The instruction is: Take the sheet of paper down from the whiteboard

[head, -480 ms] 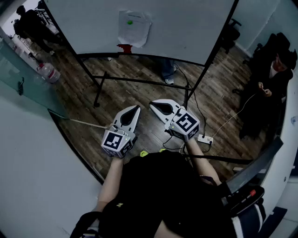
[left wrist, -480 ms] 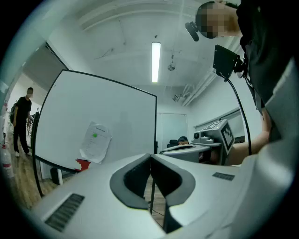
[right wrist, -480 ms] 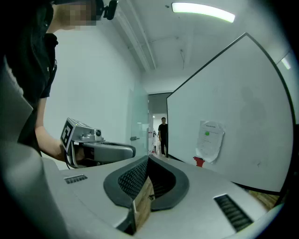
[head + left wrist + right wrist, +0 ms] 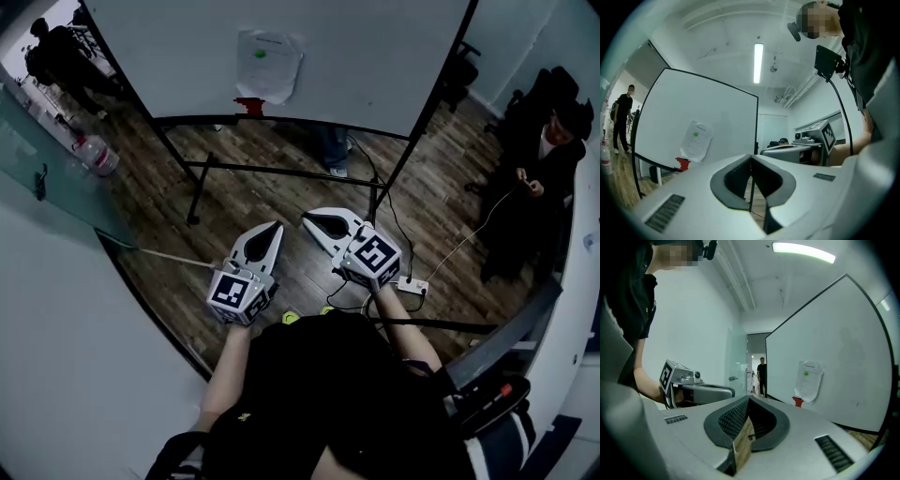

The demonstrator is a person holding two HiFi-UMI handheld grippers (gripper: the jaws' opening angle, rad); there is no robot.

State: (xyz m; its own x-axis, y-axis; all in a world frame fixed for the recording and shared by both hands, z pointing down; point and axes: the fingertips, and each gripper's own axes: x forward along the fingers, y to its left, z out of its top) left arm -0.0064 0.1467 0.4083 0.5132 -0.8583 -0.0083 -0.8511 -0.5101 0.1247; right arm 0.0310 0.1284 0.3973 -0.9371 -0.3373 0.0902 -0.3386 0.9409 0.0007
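Observation:
A white sheet of paper (image 4: 267, 64) with a green dot hangs on the whiteboard (image 4: 375, 56), held by a green magnet; a red object (image 4: 249, 105) sits on the board's ledge just below it. The same sheet of paper (image 4: 696, 140) shows in the left gripper view and as the paper (image 4: 809, 380) in the right gripper view. My left gripper (image 4: 276, 226) and right gripper (image 4: 307, 217) are both shut and empty. They are held level, side by side, well short of the board, over the wooden floor.
The whiteboard stands on a black frame (image 4: 281, 169) with legs. A glass partition (image 4: 47, 178) and a water bottle (image 4: 98, 150) lie at the left. A person (image 4: 539, 178) sits at the right, another person (image 4: 61, 56) stands far left. A power strip (image 4: 412, 281) and cables lie on the floor.
The view has shifted slightly; both grippers sit a little lower in the frame, still side by side and shut. The paper stays on the board.

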